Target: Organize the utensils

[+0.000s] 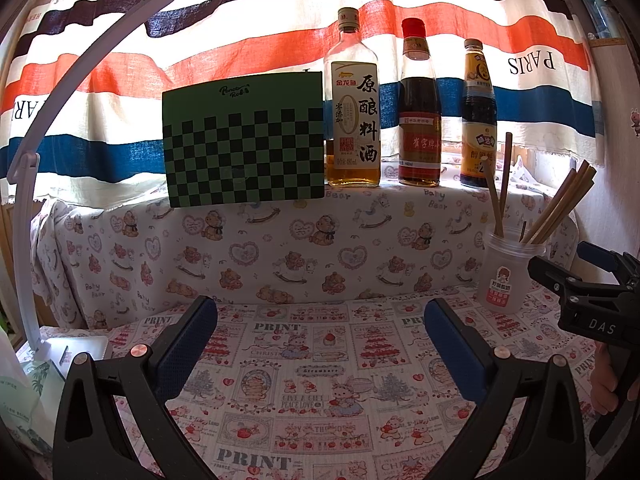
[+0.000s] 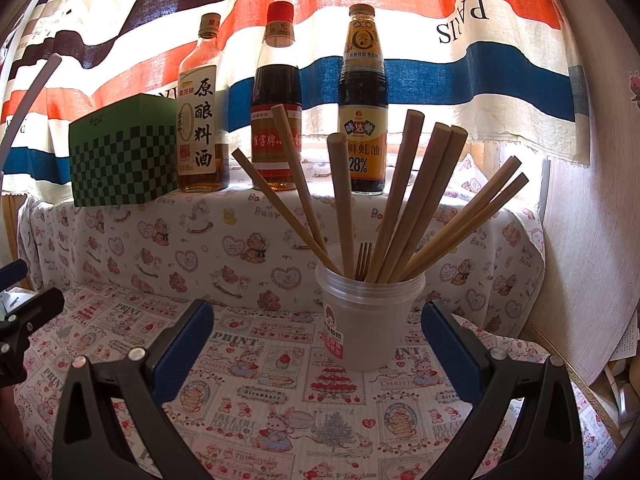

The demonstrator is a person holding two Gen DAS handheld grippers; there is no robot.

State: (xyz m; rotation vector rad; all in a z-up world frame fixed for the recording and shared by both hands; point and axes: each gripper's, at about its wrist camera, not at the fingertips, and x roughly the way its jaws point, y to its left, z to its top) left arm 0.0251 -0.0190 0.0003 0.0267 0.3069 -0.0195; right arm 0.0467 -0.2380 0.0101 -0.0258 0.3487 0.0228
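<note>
Both tongs, left tongs and right tongs, gape wide and empty; I'd say steady the cup before touching its chopsticks.

Left gripper with black angular arms, blue textured finger pads, round silver and copper-toned screws on the arms, right gripper built alike, white "DAS" lettering on its black body in the left view, bare skin of a hand behind it
</note>
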